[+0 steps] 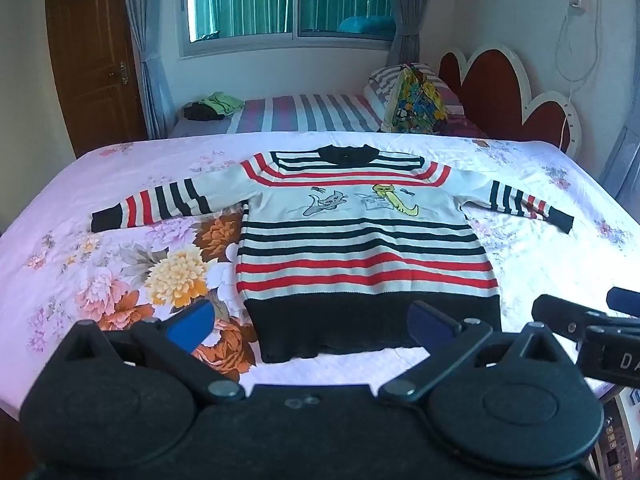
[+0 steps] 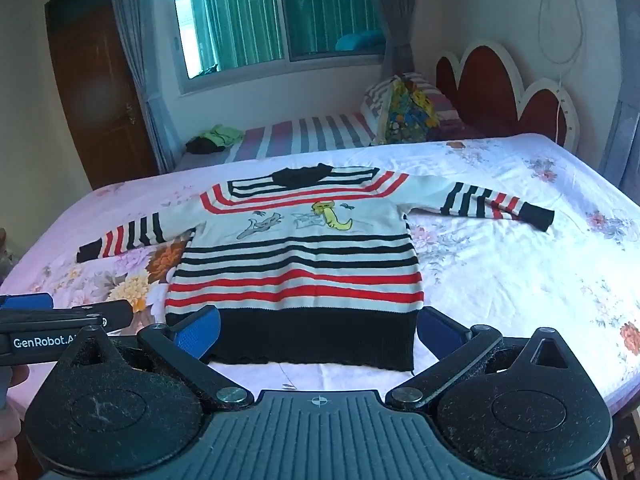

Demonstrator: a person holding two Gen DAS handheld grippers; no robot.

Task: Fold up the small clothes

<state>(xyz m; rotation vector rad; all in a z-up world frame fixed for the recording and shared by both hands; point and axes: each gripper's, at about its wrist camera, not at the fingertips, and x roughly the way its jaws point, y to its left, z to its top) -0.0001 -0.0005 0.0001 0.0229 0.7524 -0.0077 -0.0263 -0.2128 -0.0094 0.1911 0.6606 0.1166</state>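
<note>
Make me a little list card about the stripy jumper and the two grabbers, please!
garment: striped sweater, spread flat, front up, sleeves out
picture on it: grey cat and yellow animal
lies on: floral bedsheet
left gripper: open, holding nothing, near the black hem
right gripper: open, holding nothing, near the hem
folding: not started

A bed point(image 1: 120, 184) covered by a pink flowered sheet point(image 1: 560, 264) carries a striped sweater point(image 1: 360, 240) lying flat near the front edge, hem toward that edge, collar toward the far edge, sleeves spread toward both sides.
</note>
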